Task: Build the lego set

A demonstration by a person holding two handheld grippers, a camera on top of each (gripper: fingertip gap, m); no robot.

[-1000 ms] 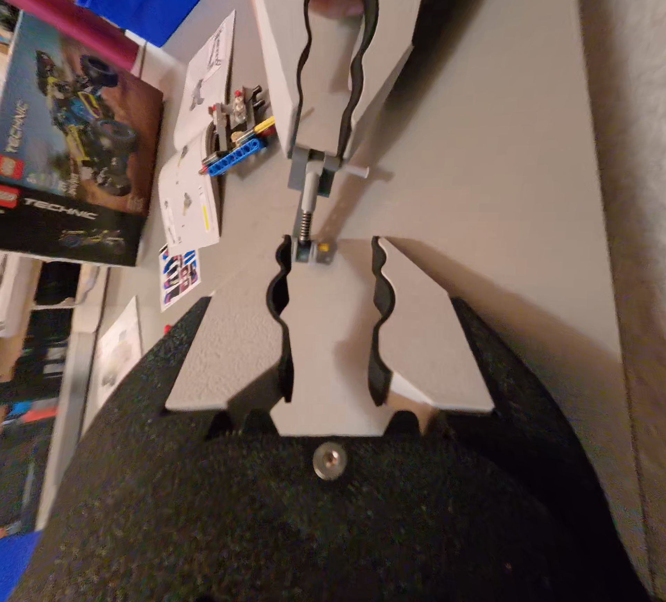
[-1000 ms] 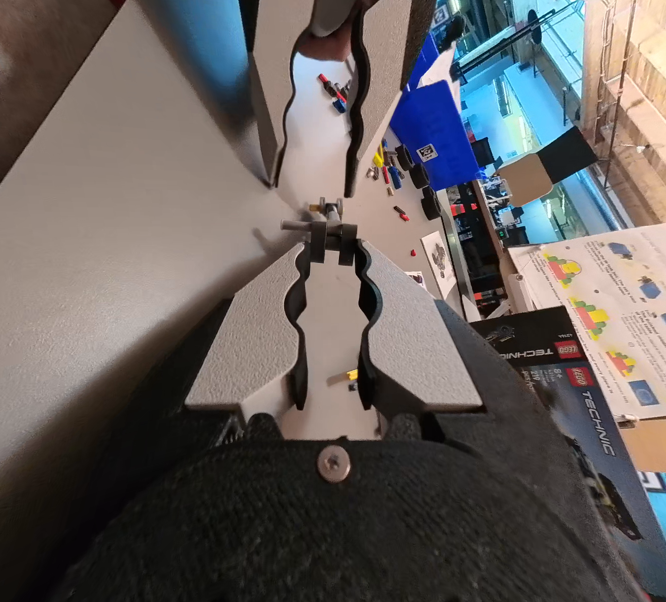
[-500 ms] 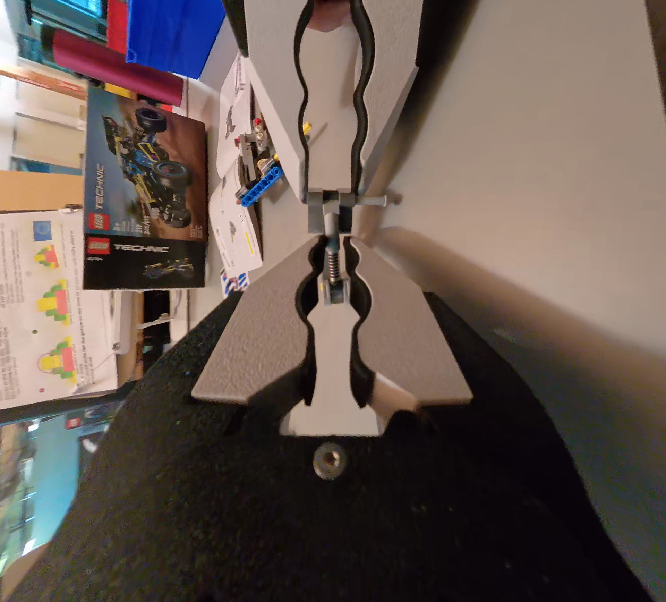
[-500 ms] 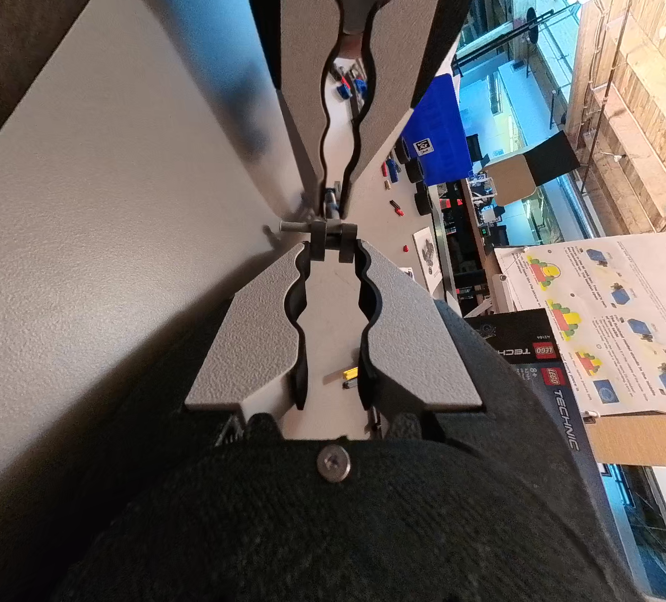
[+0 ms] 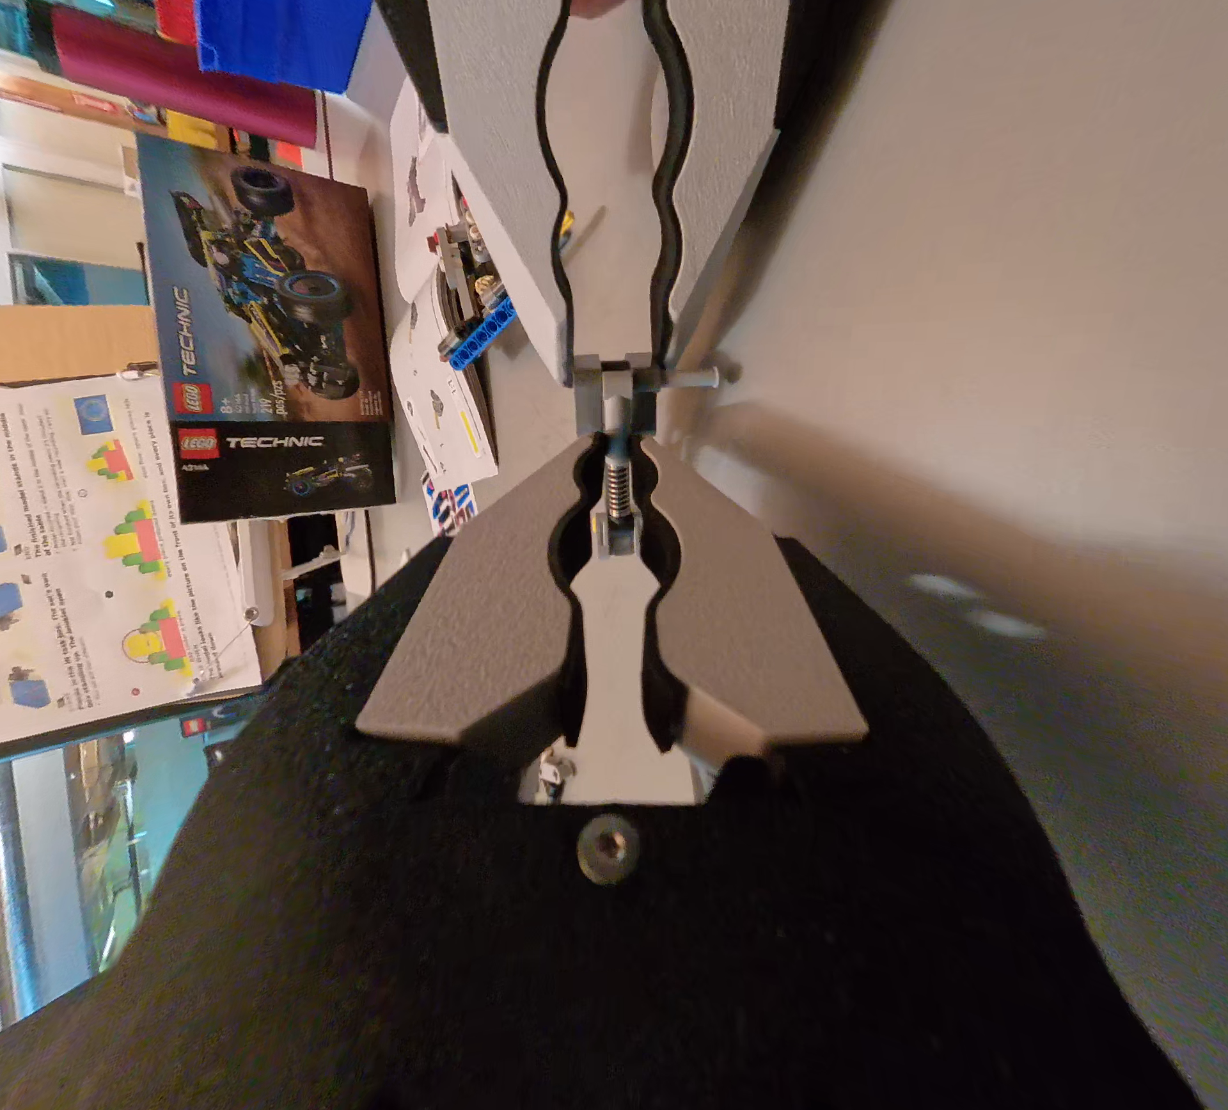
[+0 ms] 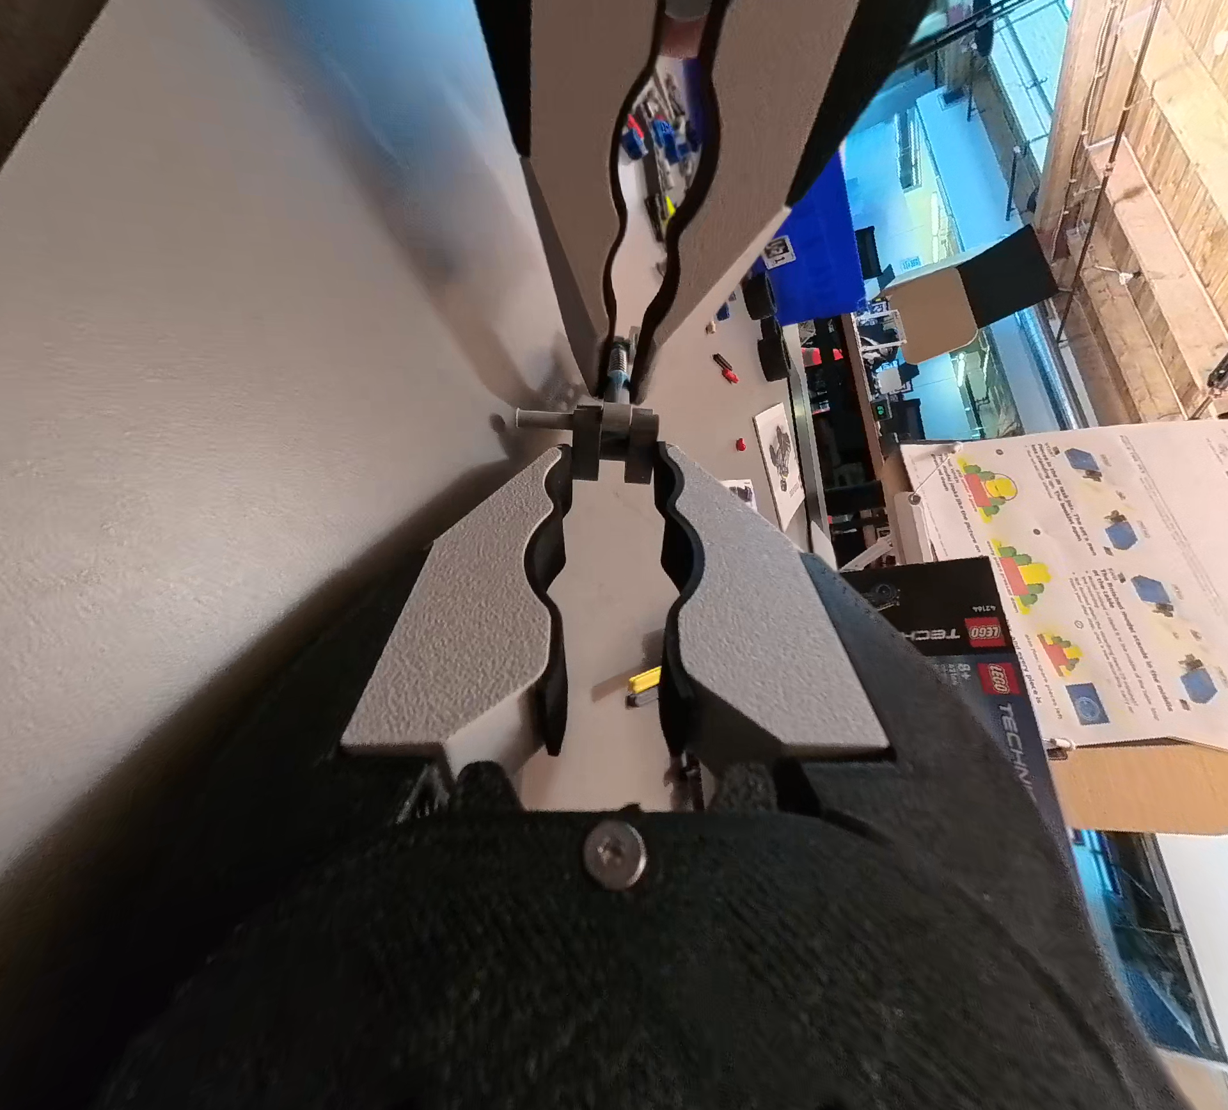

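A small grey shock absorber with a metal spring (image 5: pixel 618 490) is joined to a grey forked connector (image 5: pixel 614 393) that has a thin grey axle (image 5: pixel 691 377) sticking out sideways. My left gripper (image 5: pixel 618 446) is shut on the shock absorber's body. My right gripper (image 6: pixel 611 460) faces it tip to tip and is shut on the connector (image 6: pixel 611 436). In the right wrist view the left gripper (image 6: pixel 621 393) comes in from above, pinching the shock absorber (image 6: pixel 616 370). Both hold the piece just above the white table (image 5: pixel 963 214).
A partial build with a blue beam (image 5: pixel 475 307) lies on the open instruction booklet (image 5: pixel 445 420), beside the set's box (image 5: pixel 266 333) and a sticker sheet (image 5: pixel 452 503). Black wheels (image 6: pixel 771 333), loose pieces (image 6: pixel 658 141), a yellow piece (image 6: pixel 644 676) and a blue bin (image 6: pixel 820 254) lie beyond. Left and right tips are no more than a few centimetres apart.
My left gripper was open with the shock absorber's end at its tips; it has moved forward over the spring and closed on it. The right gripper has kept its hold on the connector.
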